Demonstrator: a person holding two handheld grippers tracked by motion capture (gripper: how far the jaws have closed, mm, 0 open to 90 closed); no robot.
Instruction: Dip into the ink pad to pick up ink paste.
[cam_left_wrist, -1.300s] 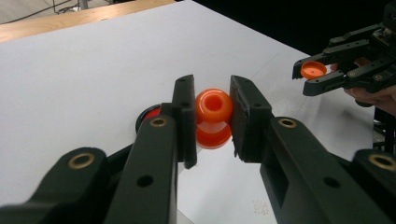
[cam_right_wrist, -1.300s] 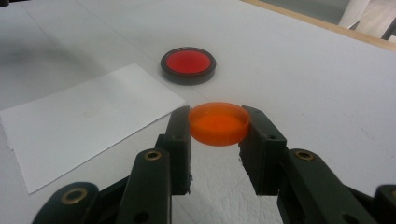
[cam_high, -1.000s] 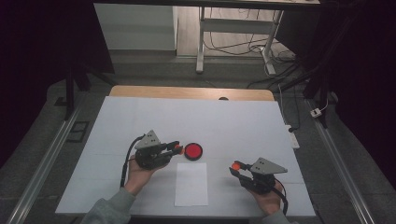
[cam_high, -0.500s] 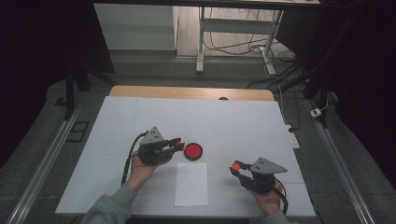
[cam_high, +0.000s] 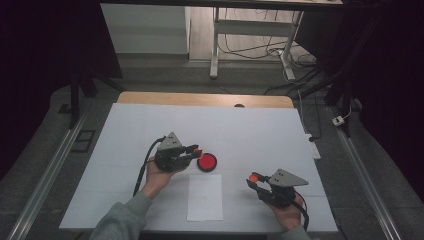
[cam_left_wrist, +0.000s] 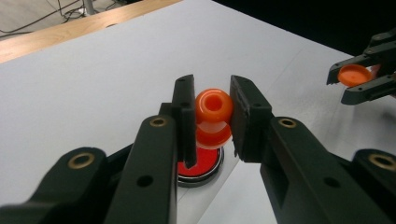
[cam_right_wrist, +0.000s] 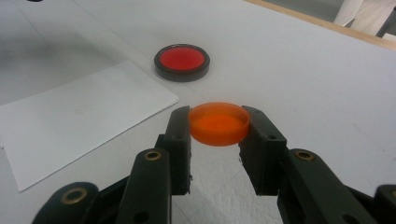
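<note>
Pinching an orange stamp (cam_left_wrist: 213, 112), the left claw (cam_high: 196, 151) is held over the red ink pad (cam_high: 207, 162); an orange cap (cam_right_wrist: 218, 123) is gripped by the right claw (cam_high: 253, 180).

Both claws are clamped tight, the left claw (cam_high: 194, 151) held farther forward than the right claw (cam_high: 253, 179).

Desk (cam_high: 150, 130): white top, pale wooden strip (cam_high: 205, 99) along the far edge. Sheet of white paper (cam_high: 205, 197): flat on the desk near its front edge. Power strip (cam_high: 313, 148): white, at the desk's right edge. Metal rails (cam_high: 50, 172): along both sides. Frame of white legs (cam_high: 250, 40) with loose cables (cam_high: 250, 47): on the floor beyond.
</note>
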